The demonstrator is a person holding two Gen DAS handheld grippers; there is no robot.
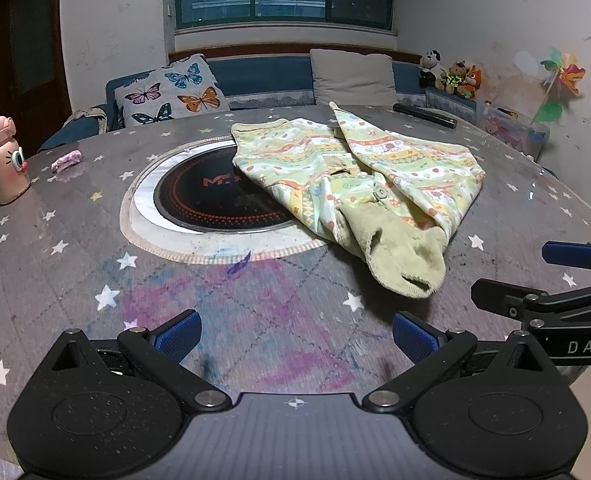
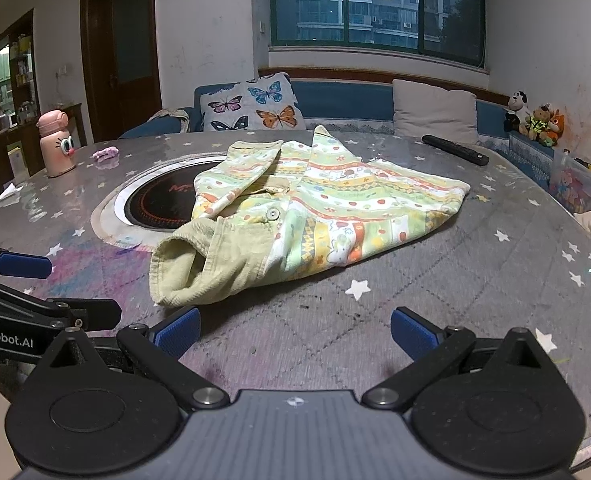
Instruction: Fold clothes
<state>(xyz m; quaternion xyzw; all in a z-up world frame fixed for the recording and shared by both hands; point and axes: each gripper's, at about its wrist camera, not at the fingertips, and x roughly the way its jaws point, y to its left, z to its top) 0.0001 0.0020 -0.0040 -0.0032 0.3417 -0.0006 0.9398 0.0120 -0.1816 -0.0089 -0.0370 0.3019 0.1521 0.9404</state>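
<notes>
With the left gripper (image 1: 297, 336) and right gripper (image 2: 295, 334) spread empty above the bench (image 2: 415, 300), folding seems unbegun; next, each must pinch the crumpled garment (image 2: 315, 208).

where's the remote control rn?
The black remote control lies on the far right of the round table, beyond the patterned garment, near the beige cushion.
</notes>
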